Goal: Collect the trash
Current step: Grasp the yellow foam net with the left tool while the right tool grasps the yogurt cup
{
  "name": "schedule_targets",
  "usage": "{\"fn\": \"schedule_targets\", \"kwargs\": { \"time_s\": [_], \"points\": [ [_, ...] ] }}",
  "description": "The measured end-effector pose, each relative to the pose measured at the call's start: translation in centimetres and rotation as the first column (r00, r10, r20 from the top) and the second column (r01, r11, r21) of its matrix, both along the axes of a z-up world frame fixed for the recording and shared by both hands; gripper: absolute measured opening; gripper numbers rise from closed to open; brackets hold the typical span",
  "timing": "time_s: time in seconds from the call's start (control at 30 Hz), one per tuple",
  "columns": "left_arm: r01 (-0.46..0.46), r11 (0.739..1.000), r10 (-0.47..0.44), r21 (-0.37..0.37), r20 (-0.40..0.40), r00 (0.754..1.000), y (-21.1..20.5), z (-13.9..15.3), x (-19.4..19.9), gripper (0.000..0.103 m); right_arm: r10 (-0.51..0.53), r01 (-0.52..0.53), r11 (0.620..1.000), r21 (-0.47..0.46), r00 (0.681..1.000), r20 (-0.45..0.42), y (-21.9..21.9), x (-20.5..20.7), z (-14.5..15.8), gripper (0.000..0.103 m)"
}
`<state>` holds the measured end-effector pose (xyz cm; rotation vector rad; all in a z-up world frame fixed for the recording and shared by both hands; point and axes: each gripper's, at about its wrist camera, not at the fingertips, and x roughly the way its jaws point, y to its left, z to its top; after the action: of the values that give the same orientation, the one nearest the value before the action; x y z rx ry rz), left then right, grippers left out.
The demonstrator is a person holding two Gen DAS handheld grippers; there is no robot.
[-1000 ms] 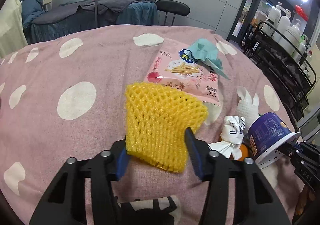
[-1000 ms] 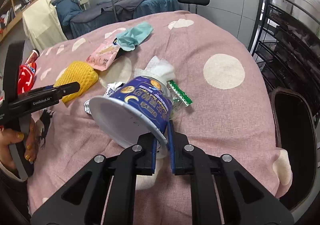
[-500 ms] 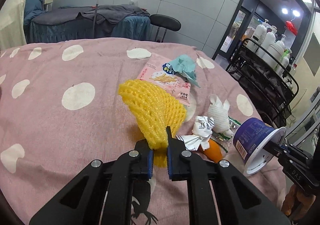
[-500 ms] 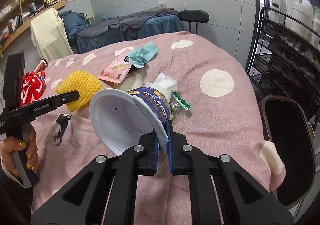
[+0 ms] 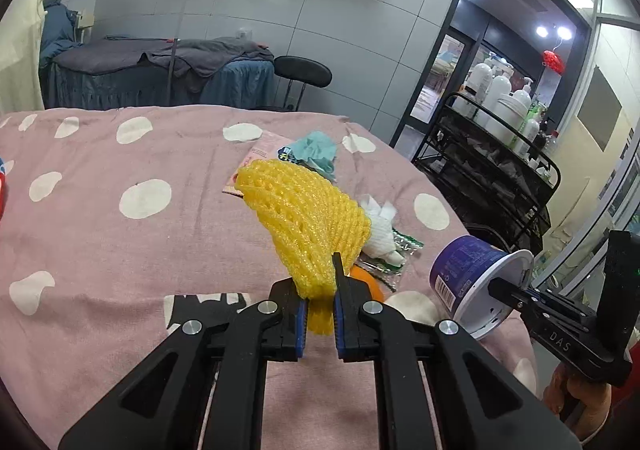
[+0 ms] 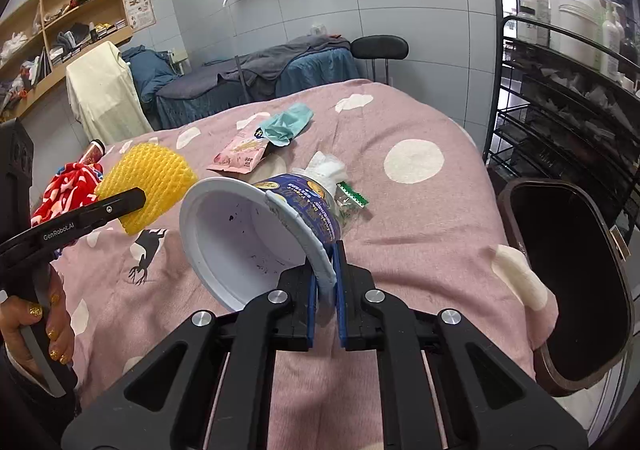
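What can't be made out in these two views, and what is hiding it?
- Orange item: left wrist view, mostly behind the left claw and the yellow foam net it grips; identity unclear.
- Pink snack bag: left view, lower part behind the net.
- Dark bin: right wrist view, cut by the edge; contents too dark.
- Bottle: right view, mostly behind the red cloth.
- Cup in the right claw: print too small to read.

Black claw (image 5: 320, 282), blue pads, silver screws; gold-glitter nails
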<state>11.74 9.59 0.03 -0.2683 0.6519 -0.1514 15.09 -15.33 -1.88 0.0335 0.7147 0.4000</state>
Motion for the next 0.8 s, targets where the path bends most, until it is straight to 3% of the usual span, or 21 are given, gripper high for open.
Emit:
{"fn": "schedule_targets", "kwargs": {
  "time_s": [0.4,0.8],
  "points": [
    [0.145,0.989,-0.144,-0.009,0.068,0.987,-5.9,1.8,-1.0,0.011,-0.099,0.097,0.994,0.045,0.994,0.051,-5.0,-3.0,1.1,0.009],
    [0.322,0.947,-0.321,0.002,0.108,0.941,-13.1,2.8,-0.4,0.011,-0.291,0.288,0.956,0.057,0.954,0.071,-12.6,-3.8,1.2,0.009]
  ]
}}
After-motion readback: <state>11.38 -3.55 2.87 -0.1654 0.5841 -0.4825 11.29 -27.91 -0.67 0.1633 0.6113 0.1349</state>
